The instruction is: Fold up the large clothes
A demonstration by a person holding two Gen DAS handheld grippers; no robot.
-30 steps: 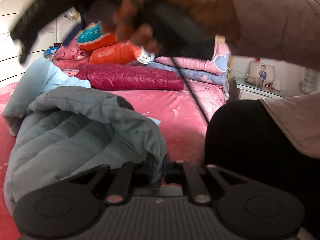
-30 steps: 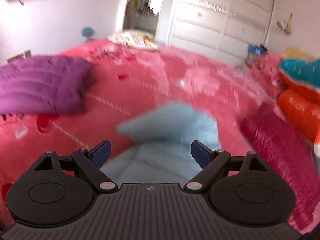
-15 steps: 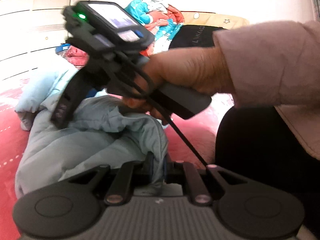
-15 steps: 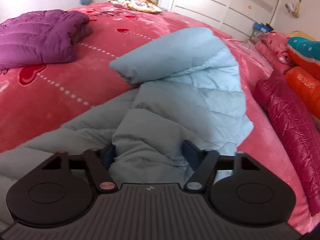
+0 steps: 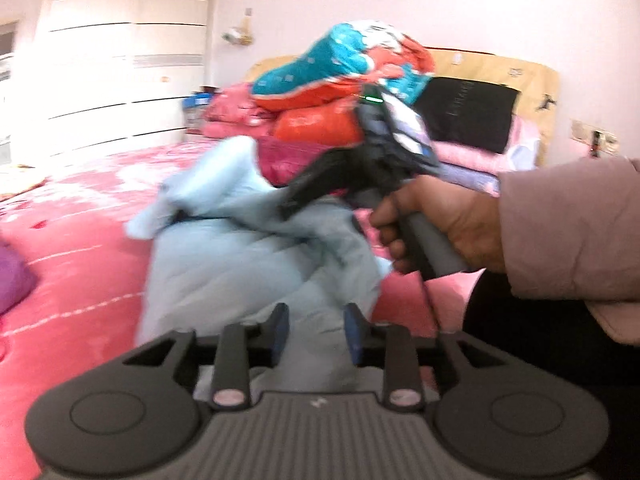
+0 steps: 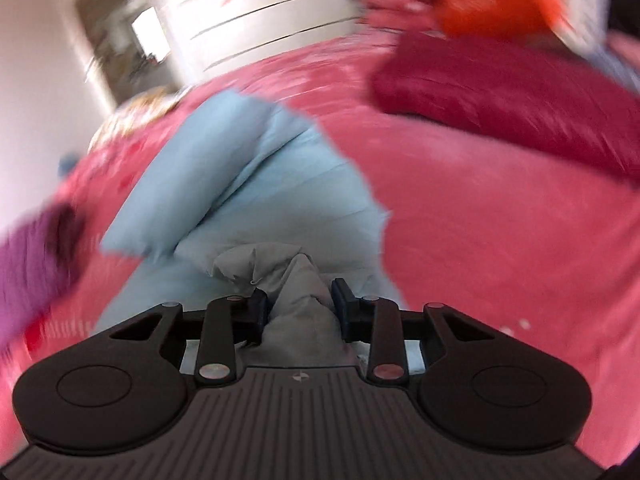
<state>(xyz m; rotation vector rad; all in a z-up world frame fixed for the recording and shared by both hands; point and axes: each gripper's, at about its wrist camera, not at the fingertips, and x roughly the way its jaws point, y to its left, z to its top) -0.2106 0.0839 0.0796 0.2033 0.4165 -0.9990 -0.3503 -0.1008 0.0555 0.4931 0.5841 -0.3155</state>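
The pink bed [image 6: 500, 240] fills both frames, and the pale blue padded coat [image 6: 256, 184] lies heaped at centre. The right tool [image 6: 298, 306] has just closed, pinching a grey fold. The left tool [image 5: 316, 330] has just parted, cloth loose between. The bulky fold could slip free. No containers visible.
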